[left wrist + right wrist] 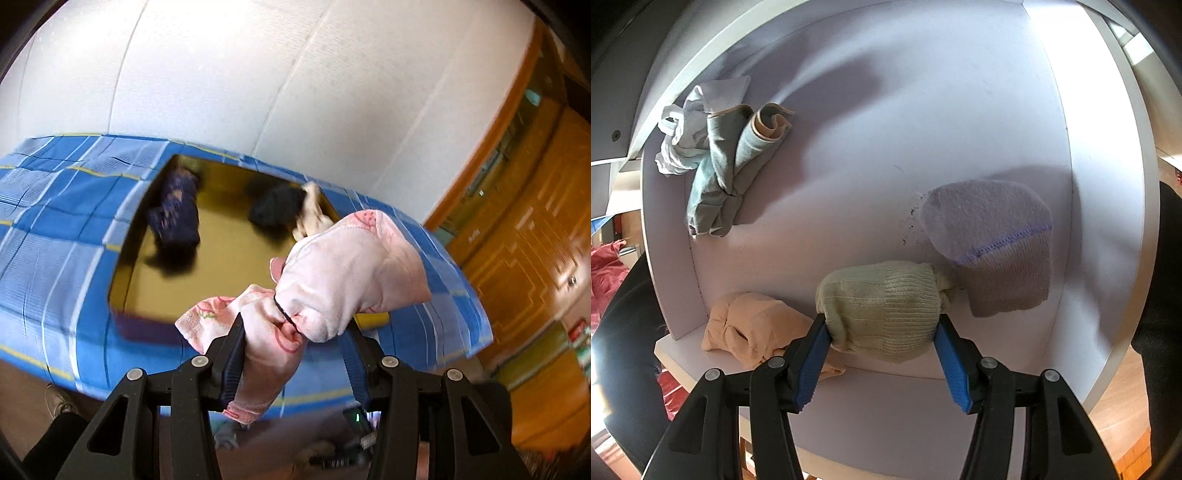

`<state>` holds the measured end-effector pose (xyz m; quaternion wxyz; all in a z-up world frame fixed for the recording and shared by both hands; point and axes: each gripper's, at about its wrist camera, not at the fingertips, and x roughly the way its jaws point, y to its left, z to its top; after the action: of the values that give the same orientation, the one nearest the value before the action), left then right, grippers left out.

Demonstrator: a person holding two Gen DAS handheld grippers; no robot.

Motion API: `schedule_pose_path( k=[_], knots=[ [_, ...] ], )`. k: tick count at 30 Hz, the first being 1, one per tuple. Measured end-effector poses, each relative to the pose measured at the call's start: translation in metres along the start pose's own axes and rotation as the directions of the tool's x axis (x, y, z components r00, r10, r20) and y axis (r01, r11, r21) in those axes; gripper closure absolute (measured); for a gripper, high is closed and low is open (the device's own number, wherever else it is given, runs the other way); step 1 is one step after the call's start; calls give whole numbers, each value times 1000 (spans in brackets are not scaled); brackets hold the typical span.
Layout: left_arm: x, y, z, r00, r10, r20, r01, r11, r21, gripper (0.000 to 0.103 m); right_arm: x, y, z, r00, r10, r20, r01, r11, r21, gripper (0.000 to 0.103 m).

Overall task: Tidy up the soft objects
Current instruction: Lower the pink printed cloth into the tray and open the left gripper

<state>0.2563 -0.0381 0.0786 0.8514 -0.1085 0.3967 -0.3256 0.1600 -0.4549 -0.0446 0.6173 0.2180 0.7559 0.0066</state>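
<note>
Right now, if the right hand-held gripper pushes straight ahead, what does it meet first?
The right hand-held gripper, shut on the green sock roll, would likely press it against the white drawer floor, possibly brushing the grey sock; depth is unclear.

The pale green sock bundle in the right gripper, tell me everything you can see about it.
The sock bundle is a pale yellow-green ribbed knit, rolled into a plump ball with a twisted knot at its right end. The right gripper pinches it, one blue pad on each side. It sits low inside a white shelf compartment, overlapping the lavender-grey sock to its right, with a peach bundle to its left.
</note>
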Motion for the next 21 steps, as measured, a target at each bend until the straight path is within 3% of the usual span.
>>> schedule_pose_path(
  k=[7,11,21],
  knots=[
    [49,20,53,998,49,-38,-55,983,-177,55,-1,-3,-1,1000,12,-2,-12,1000,2,46],
    [88,38,75,996,48,-74,-69,948,-311,55,-4,-7,0,999,40,3,-40,999,9,46],
    [150,65,105,977,169,-128,-208,879,-430,55,-10,-1,0,994,107,-1,-107,994,22,46]
  ],
)
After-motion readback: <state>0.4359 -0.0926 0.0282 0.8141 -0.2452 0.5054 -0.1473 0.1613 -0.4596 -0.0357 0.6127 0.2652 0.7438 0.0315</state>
